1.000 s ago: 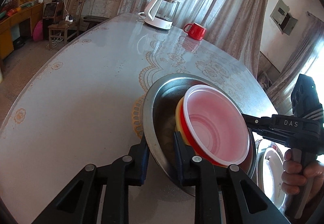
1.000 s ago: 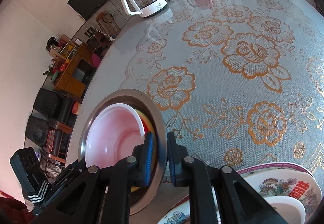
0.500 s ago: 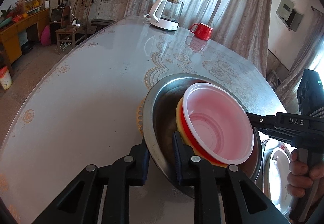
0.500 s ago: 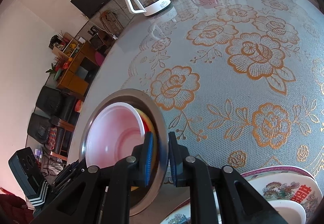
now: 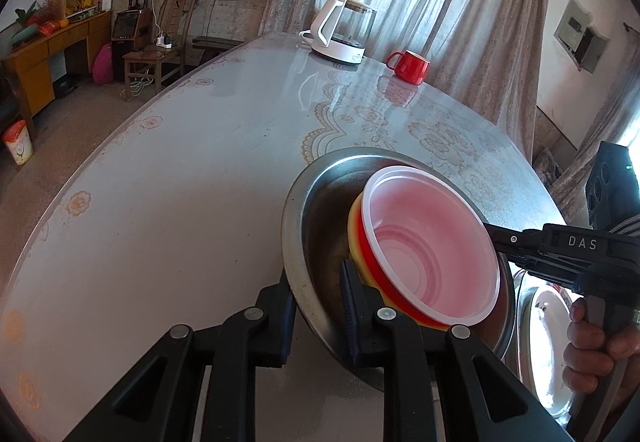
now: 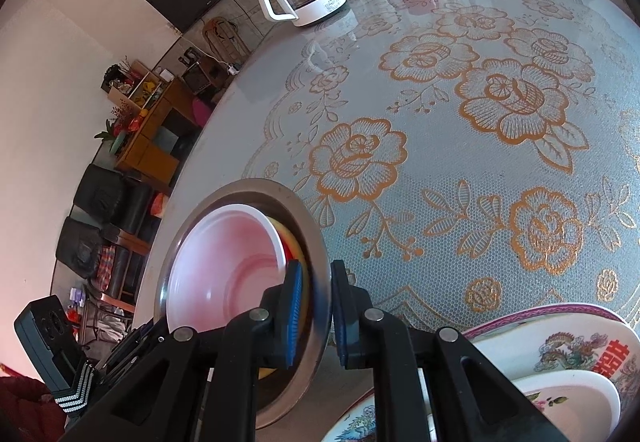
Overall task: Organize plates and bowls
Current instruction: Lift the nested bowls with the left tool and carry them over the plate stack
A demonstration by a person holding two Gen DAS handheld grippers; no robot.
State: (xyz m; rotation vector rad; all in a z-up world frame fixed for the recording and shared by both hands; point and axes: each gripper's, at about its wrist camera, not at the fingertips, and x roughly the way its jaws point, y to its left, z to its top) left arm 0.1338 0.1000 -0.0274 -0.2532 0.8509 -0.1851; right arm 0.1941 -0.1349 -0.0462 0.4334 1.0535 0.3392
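A steel bowl (image 5: 316, 218) holds a nested stack: a yellow bowl (image 5: 354, 226), a red bowl (image 5: 366, 254) and a white plastic bowl (image 5: 432, 254) on top. My left gripper (image 5: 318, 302) is shut on the steel bowl's near rim. Opposite it, my right gripper (image 5: 494, 238) clamps the far rim, with a hand on its handle. In the right wrist view the right gripper (image 6: 318, 302) pinches the steel bowl (image 6: 256, 188) at its rim, beside the white plastic bowl (image 6: 224, 262). The steel bowl is tilted between the two grippers.
A glass kettle (image 5: 340, 32) and a red mug (image 5: 410, 66) stand at the table's far end. Decorated plates (image 6: 560, 354) are stacked right of the bowl, close to the right gripper. The table's curved edge runs along the left, with a chair and desk beyond.
The left wrist view has tipped up slightly, showing more of the room. Both grippers keep their hold on the steel bowl, and the stack inside has not shifted.
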